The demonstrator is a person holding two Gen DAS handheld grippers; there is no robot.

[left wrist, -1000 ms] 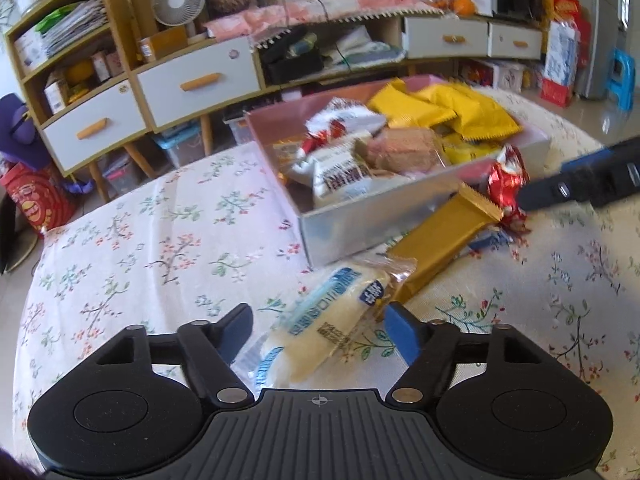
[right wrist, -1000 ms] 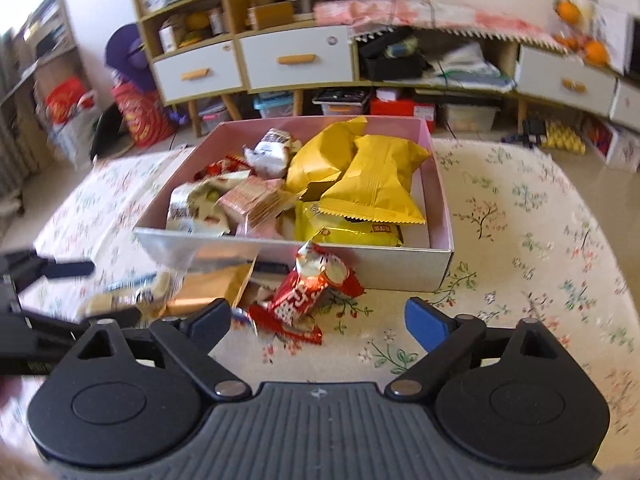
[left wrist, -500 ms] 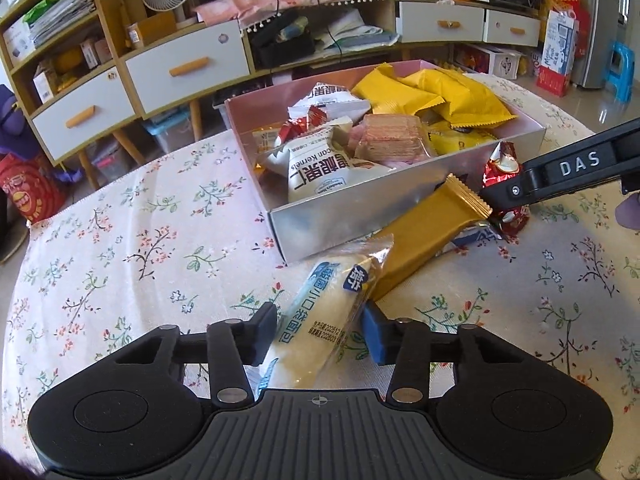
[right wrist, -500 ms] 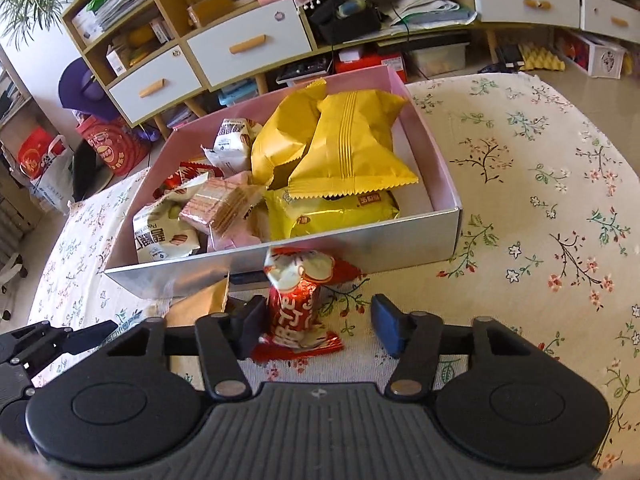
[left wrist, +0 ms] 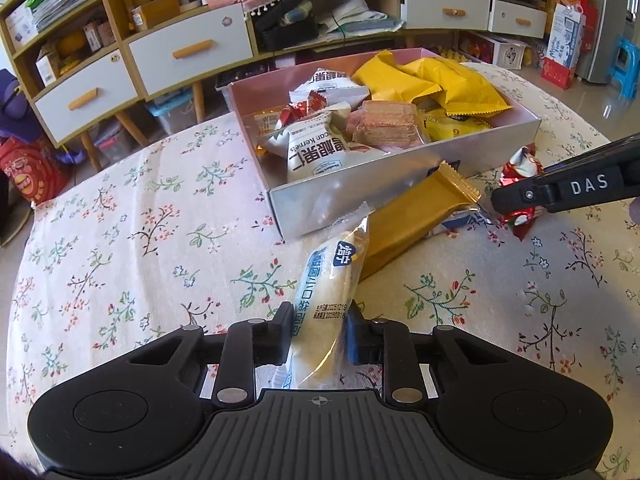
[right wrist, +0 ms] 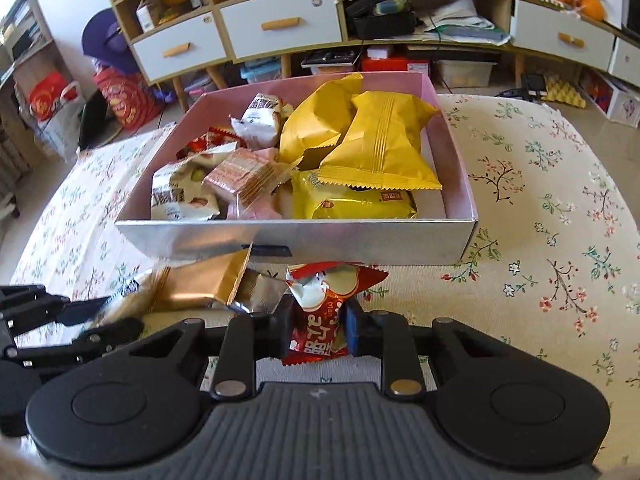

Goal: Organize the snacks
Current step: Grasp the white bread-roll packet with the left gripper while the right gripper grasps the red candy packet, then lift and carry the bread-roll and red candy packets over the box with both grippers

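Observation:
My left gripper (left wrist: 318, 336) is shut on a long clear-wrapped bread roll with blue print (left wrist: 326, 300), which lies on the floral tablecloth. My right gripper (right wrist: 318, 330) is shut on a red snack packet (right wrist: 324, 308); the packet also shows in the left wrist view (left wrist: 520, 184) behind the right gripper's black finger. A gold bar wrapper (left wrist: 416, 216) leans against the silver front wall of the pink-lined box (left wrist: 360, 200), which holds several yellow, white and pink snack packs. The box shows in the right wrist view (right wrist: 360, 240).
A blue-and-white wrapper (left wrist: 460, 220) lies under the gold bar. The round table's floral cloth (left wrist: 140, 240) stretches left of the box. Wooden cabinets with white drawers (left wrist: 188, 48) stand beyond the table. The left gripper shows at the lower left of the right wrist view (right wrist: 60, 320).
Both grippers were open a second ago. The left one has closed on the bread roll and the right one has closed on the red packet.

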